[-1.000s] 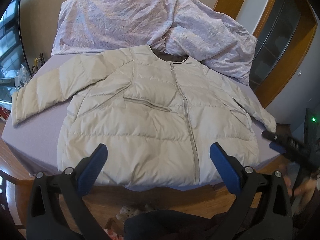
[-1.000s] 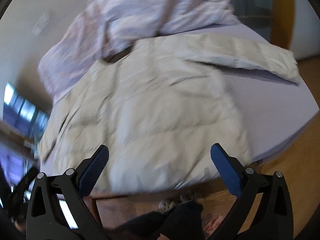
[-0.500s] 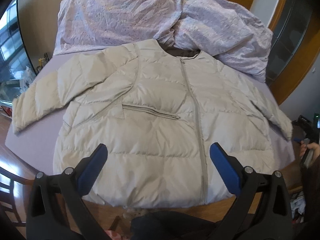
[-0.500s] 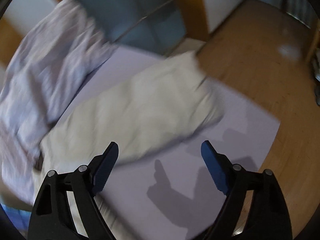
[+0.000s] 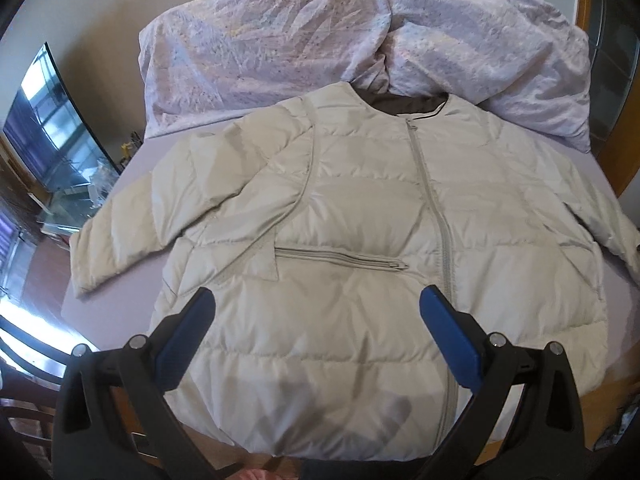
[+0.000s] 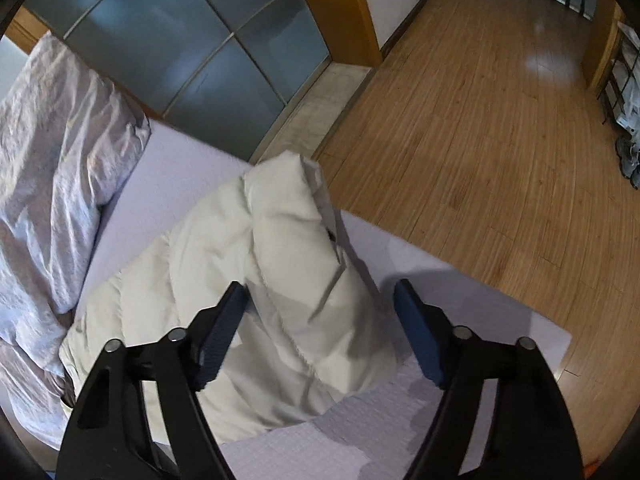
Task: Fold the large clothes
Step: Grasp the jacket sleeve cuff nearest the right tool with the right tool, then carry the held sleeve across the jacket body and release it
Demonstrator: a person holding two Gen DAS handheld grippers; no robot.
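Observation:
A cream puffer jacket (image 5: 360, 216) lies front up and zipped on the lavender bed (image 5: 132, 160), both sleeves spread out. My left gripper (image 5: 316, 310) hovers open over the jacket's lower front, nothing between its blue pads. In the right wrist view the jacket's right sleeve (image 6: 288, 248) runs toward the bed's corner. My right gripper (image 6: 322, 304) straddles that sleeve with its jaws closing. The sleeve lies between the pads, which stand apart from it.
A crumpled lilac duvet (image 5: 360, 40) is heaped at the head of the bed behind the collar. Wooden floor (image 6: 480, 120) lies beyond the bed's corner, with a frosted glass door (image 6: 180, 48) in a wooden frame. A window (image 5: 44, 128) is at far left.
My right gripper swung from the jacket's body out to the right sleeve, came down over it and narrowed. My left gripper moved in closer over the jacket's front, still open.

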